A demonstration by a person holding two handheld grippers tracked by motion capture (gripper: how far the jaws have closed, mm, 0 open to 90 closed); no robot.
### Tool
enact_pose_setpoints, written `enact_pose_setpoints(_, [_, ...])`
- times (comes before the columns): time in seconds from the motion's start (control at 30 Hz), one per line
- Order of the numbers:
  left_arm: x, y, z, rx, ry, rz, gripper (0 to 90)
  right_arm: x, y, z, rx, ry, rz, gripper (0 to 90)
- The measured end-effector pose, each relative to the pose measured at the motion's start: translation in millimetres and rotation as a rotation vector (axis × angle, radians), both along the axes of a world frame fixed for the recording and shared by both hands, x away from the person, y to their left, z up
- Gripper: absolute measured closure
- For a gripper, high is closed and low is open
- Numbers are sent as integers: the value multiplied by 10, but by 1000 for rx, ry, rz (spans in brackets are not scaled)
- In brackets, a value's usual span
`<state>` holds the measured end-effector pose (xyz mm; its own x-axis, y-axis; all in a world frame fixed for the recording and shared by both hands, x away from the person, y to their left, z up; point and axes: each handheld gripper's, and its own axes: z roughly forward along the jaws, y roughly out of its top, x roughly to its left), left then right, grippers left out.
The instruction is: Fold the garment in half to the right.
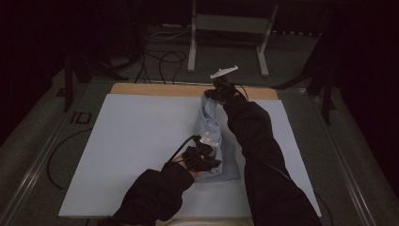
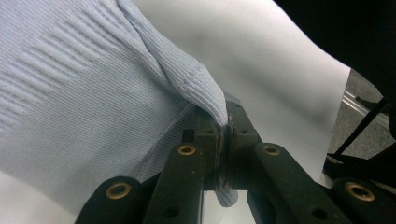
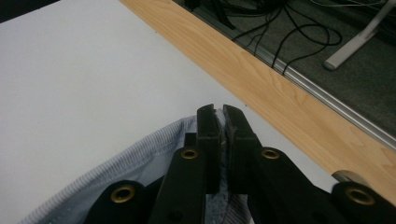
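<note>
Garment (image 1: 212, 136) of pale blue ribbed knit lies bunched in a narrow strip on the white sheet (image 1: 131, 141) covering the table, running from the near middle toward the far wooden edge (image 1: 155, 89). Nearest the person, the left gripper (image 1: 207, 149) has its jaws pressed together on a fold of the knit's hem, fabric squeezed between the pads. Farther off, near the wooden strip, the right gripper (image 1: 217, 92) likewise pinches the garment's ribbed edge, jaws clamped tight.

Pale blue ribbed knit garment (image 1: 212, 127), bunched lengthwise into a narrow rumpled strip, on the white tabletop (image 1: 131, 141), stretching from the far wooden edge toward the near side.
</note>
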<state>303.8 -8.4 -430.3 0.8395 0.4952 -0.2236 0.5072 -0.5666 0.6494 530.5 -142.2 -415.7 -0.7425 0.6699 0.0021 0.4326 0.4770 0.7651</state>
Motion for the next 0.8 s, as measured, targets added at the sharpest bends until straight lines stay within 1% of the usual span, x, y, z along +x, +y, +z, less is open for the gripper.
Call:
enact_pose_setpoints(0.03, [4,-24,-15,4,-2,-4,867,-1,-19,-21,11,-2,2,871])
enact_pose_setpoints(0.1, [7,-47,-29,6,-3,-5,866,-1,-32,-45,12,-2,-2,871])
enact_pose_setpoints(0.17, [17,-94,-70,10,1,-4,866,1,-56,-102,23,-4,-4,871])
enact_pose_setpoints(0.2, [17,-94,-70,10,1,-4,866,8,-67,-141,31,-2,-8,871])
enact_pose_setpoints(0.23, [18,-132,-109,19,0,-1,866,17,-80,-174,38,4,-7,871])
enact_pose_setpoints(0.3, [18,-173,-147,24,-2,3,866,34,-88,-225,36,10,-6,871])
enact_pose_setpoints(0.37, [12,-210,-187,31,-6,8,866,48,-93,-276,54,22,-1,870])
enact_pose_setpoints(0.4, [14,-225,-210,27,-4,13,866,51,-90,-303,57,22,2,870])
enact_pose_setpoints(0.43, [14,-225,-210,27,-4,13,866,53,-84,-325,58,32,5,870])
enact_pose_setpoints(0.47, [31,-238,-253,25,3,20,866,63,-79,-352,56,29,10,870])
enact_pose_setpoints(0.5, [31,-238,-253,25,3,20,866,63,-79,-352,56,29,10,870])
enact_pose_setpoints(0.53, [46,-247,-298,25,11,31,866,82,-71,-400,59,39,7,870])
enact_pose_setpoints(0.57, [46,-247,-298,25,11,31,866,82,-71,-400,59,39,7,870])
enact_pose_setpoints(0.6, [52,-250,-318,26,13,33,866,98,-61,-445,70,44,9,865])
enact_pose_setpoints(0.67, [73,-264,-376,27,25,41,865,104,-44,-483,69,47,26,849])
enact_pose_setpoints(0.7, [73,-264,-376,27,25,41,865,107,-39,-501,71,50,22,778])
enact_pose_setpoints(0.73, [94,-278,-416,31,34,43,865,113,-41,-520,81,61,23,677])
enact_pose_setpoints(0.8, [108,-299,-452,40,39,49,865,112,-48,-549,77,84,16,536])
